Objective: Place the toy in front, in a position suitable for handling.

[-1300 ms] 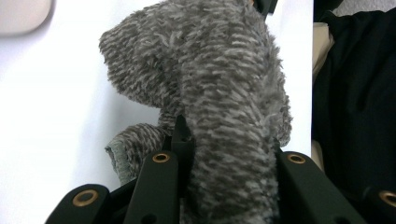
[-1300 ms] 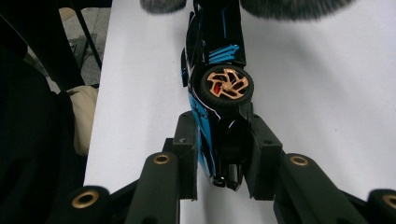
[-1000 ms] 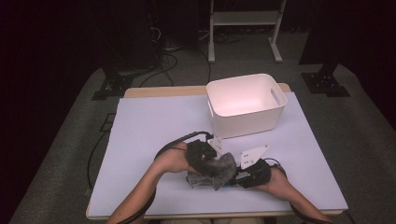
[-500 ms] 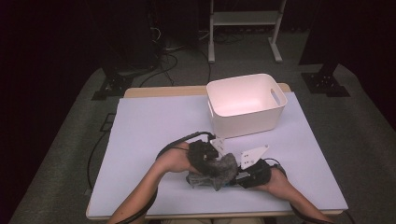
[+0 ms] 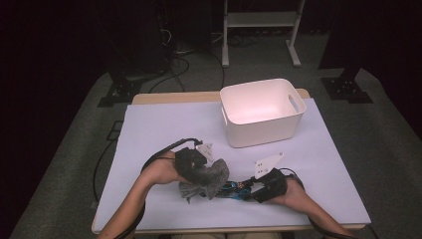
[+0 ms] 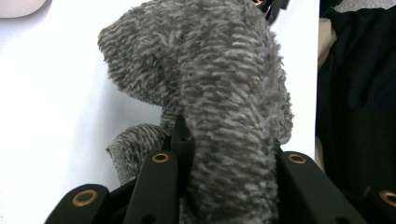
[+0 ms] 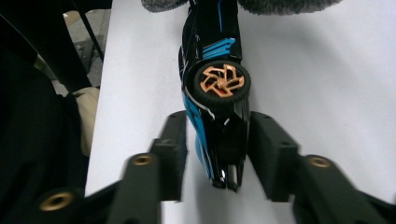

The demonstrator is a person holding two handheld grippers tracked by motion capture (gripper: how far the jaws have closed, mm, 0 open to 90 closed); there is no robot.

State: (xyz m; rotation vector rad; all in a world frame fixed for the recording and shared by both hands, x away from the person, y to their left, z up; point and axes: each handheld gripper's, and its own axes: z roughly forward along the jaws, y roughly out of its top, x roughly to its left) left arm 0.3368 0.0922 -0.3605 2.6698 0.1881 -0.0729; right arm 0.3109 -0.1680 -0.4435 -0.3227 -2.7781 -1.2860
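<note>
A grey fuzzy cloth [image 6: 219,93] is bunched between the jaws of my left gripper [image 6: 229,144], which is shut on it. In the high view that cloth [image 5: 211,181] hangs near the table's front edge under the left gripper [image 5: 204,172]. A black and blue toy car [image 7: 217,84] with an orange wheel lies on the white table between the jaws of my right gripper [image 7: 217,149]. Those jaws have just been opening, and a gap shows beside the car. From above, the car [image 5: 236,188] pokes out from under the cloth toward the right gripper [image 5: 249,189].
A white plastic bin [image 5: 261,124] with handle slots stands at the back right of the white table [image 5: 164,129]. Cables trail from both grippers. Dark floor, stands and cords surround the table.
My left gripper has carried the grey cloth to the left, off part of the car. The right hand has stayed where it was.
</note>
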